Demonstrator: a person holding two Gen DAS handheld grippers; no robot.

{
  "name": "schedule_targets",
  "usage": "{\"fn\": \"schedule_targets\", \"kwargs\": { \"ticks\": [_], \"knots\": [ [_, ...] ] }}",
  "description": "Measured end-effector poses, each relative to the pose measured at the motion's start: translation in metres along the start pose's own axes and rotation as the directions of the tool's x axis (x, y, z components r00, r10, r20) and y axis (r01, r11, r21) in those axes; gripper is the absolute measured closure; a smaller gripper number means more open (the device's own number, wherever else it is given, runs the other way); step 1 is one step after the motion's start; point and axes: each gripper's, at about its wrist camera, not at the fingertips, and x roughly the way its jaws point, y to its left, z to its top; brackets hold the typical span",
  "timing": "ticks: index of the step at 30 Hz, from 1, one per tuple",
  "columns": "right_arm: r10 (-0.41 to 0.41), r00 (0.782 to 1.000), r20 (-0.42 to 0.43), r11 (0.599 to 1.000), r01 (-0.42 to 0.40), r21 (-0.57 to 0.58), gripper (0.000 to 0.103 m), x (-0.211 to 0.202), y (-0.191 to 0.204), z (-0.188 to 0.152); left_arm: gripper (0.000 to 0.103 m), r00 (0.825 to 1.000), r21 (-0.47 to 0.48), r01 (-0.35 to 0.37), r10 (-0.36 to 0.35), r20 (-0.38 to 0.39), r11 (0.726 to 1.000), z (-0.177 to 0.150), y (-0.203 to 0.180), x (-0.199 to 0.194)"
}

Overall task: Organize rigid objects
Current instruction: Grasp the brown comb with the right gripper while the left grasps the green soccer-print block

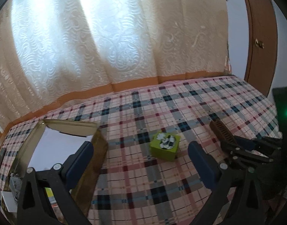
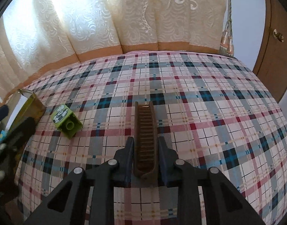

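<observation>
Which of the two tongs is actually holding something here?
The right tongs: they are shut on the brown comb. The left tongs are open with nothing between them, aimed toward the green block.

Bright backlit curtain (image 1: 106,37); soft glare, fisheye-warped dark edges

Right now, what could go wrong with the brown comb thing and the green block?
The right gripper pinches only the near end of the brown comb, so its long free end could swing or slip out. The green block lies tipped on its side beside the gold tin, and the open left gripper might knock it away instead of catching it.
</observation>
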Motion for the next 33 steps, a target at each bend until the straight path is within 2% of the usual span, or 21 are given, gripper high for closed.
{"fn": "schedule_targets", "kwargs": {
  "ticks": [5,9,14,18,20,21,24,33],
  "knots": [
    [-0.069,0.997,0.019,0.998,0.069,-0.005,0.076,-0.006,-0.005,-0.002,0.007,0.999,0.06,0.012,-0.009,-0.043,0.998,-0.003,-0.02,0.017],
    [-0.07,0.997,0.02,0.998,0.07,0.0,0.076,-0.006,-0.008,-0.001,0.017,0.996,0.078,0.023,-0.016,-0.083,0.997,-0.006,-0.028,0.032],
    [-0.065,0.998,0.017,0.998,0.065,0.007,0.075,-0.004,-0.01,-0.001,0.019,0.991,0.029,0.057,-0.053,-0.12,0.998,0.001,-0.023,0.05],
    [-0.056,0.998,0.022,0.998,0.056,0.006,0.075,-0.005,-0.01,-0.001,0.032,0.985,0.012,0.074,-0.071,-0.159,0.997,0.004,-0.02,0.064],
    [-0.057,0.998,0.026,0.998,0.057,0.0,0.075,-0.006,-0.009,-0.002,0.044,0.979,-0.002,0.1,-0.099,-0.18,0.995,0.004,-0.018,0.068],
    [-0.059,0.998,0.03,0.998,0.059,-0.008,0.075,-0.007,-0.007,-0.002,0.056,0.975,-0.01,0.11,-0.109,-0.192,0.994,0.004,-0.017,0.071],
    [-0.063,0.997,0.036,0.998,0.064,-0.025,0.075,-0.007,-0.003,-0.002,0.061,0.974,-0.017,0.13,-0.131,-0.187,0.991,0.003,-0.017,0.069],
    [-0.056,0.994,0.099,0.998,0.059,-0.027,0.075,-0.02,-0.001,-0.003,0.061,0.991,-0.007,0.078,-0.079,-0.112,0.997,-0.006,-0.01,0.043]
  ]
}}
